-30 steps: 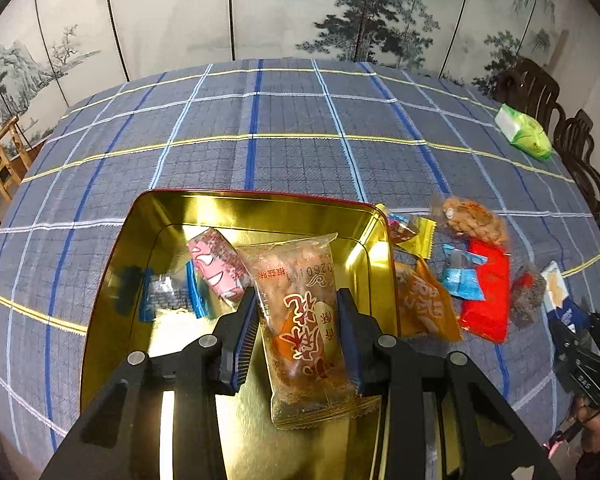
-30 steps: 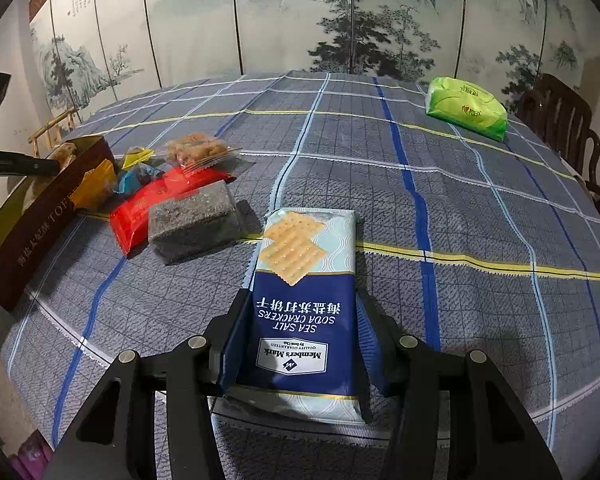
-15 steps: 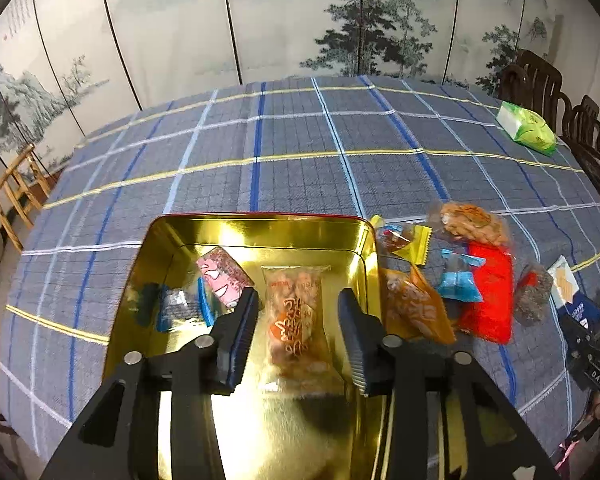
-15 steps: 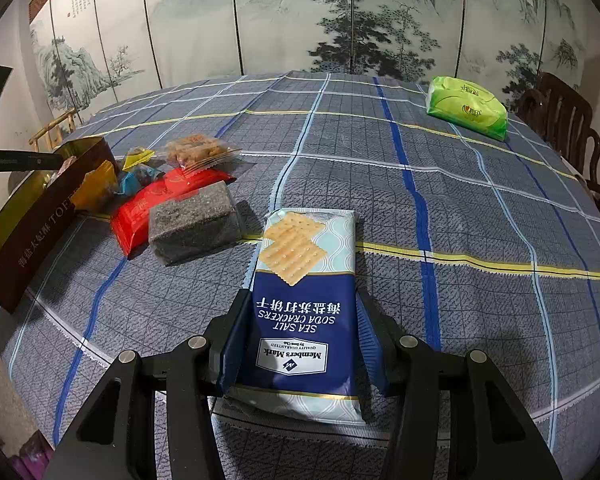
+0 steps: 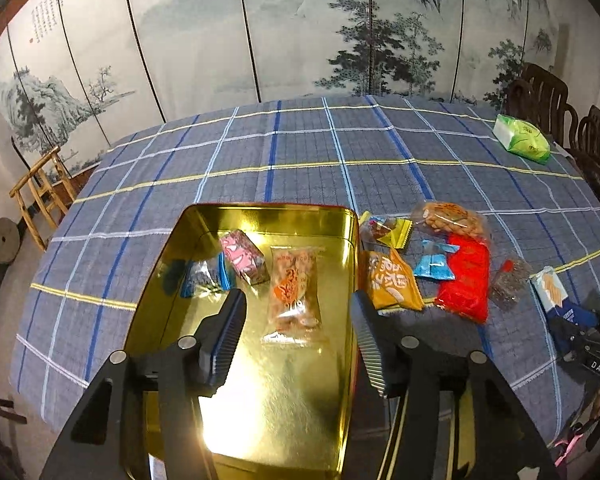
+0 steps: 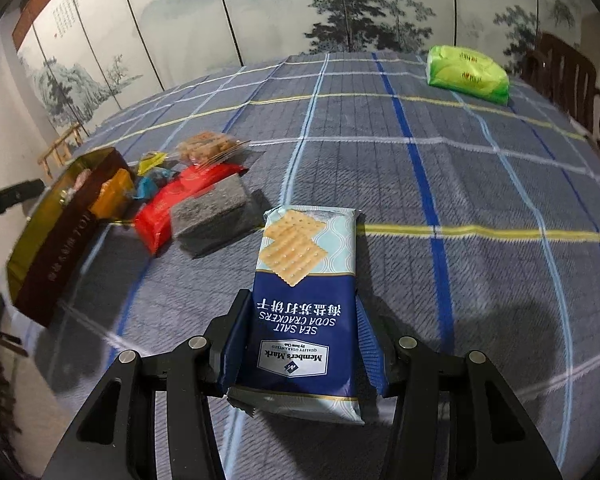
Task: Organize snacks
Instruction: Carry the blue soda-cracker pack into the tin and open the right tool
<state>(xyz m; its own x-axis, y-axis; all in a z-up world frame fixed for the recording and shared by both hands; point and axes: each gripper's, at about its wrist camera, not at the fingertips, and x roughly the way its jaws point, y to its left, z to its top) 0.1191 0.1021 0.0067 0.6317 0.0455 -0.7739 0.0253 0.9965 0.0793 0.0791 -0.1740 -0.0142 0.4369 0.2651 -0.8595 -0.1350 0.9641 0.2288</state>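
On the plaid cloth [image 5: 300, 184], the gold tin [image 5: 204, 232] holds three packets (perhaps more); left gripper [image 5: 296, 322] empty, parted.

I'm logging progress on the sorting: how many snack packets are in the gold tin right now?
3 in the tin: a blue packet at the left, a pink packet beside it, and a clear orange-printed packet in the middle. The near end is partly hidden.

Left gripper [image 5: 296, 334] fingers just opened, released peanut packet [image 5: 294, 294] into gold tin [image 5: 268, 213], lifted away.
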